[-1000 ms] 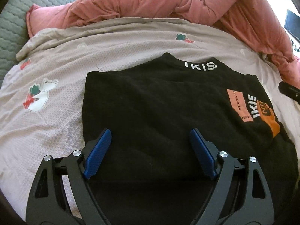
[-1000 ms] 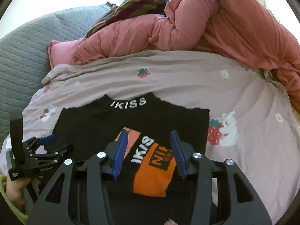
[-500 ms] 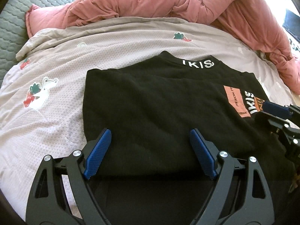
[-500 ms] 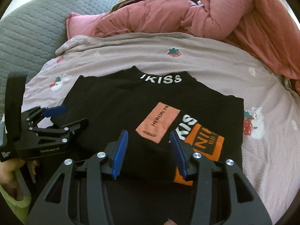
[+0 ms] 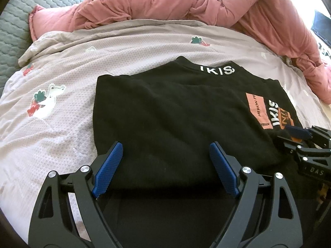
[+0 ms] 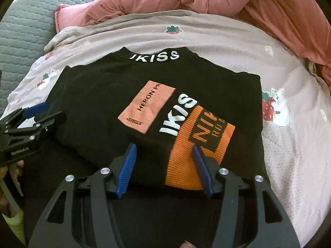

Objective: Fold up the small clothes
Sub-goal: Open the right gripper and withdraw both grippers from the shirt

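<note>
While folded, black shirt [image 6: 99, 95] lies beneath hand-held gripper [image 6: 163, 165].

A black top [image 6: 99, 95] lies flat on the bed, folded to a rough rectangle, collar at the far edge with white "IKISS" lettering. A folded-over sleeve with a pink patch and orange ribbed cuff rests on its right half.
</note>
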Demonstrator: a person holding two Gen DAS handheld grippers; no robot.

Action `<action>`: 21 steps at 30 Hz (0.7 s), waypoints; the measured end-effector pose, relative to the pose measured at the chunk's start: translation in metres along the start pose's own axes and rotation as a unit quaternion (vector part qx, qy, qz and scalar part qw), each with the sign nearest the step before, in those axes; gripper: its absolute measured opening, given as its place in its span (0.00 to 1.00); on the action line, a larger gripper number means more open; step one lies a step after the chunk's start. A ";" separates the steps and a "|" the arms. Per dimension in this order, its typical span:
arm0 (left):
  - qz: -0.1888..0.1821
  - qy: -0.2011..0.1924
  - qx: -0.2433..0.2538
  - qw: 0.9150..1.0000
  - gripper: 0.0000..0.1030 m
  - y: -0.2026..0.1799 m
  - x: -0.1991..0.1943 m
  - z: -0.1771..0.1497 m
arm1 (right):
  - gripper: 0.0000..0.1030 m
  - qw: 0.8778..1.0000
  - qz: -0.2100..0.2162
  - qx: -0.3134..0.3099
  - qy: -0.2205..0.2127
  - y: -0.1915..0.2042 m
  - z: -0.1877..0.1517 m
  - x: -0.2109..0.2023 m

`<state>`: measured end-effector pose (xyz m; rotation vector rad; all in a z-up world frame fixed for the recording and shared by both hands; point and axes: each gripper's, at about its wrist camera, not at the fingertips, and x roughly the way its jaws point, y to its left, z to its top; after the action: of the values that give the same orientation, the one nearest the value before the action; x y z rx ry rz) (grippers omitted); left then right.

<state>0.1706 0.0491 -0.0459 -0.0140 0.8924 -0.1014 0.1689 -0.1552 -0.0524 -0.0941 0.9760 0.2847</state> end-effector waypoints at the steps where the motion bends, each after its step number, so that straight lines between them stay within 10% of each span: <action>1: 0.000 -0.001 -0.001 1.000 0.76 0.000 -0.001 0.000 | 0.53 1.000 -0.003 -0.003 0.000 0.001 0.000 0.000; 21: -0.009 -0.012 -0.011 1.000 0.76 0.008 -0.021 -0.004 | 0.74 1.000 0.024 0.009 -0.010 0.001 -0.004 -0.019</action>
<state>0.1553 0.0589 -0.0328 -0.0426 0.8701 -0.1077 0.1554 -0.1583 -0.0387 -0.0510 0.9628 0.3194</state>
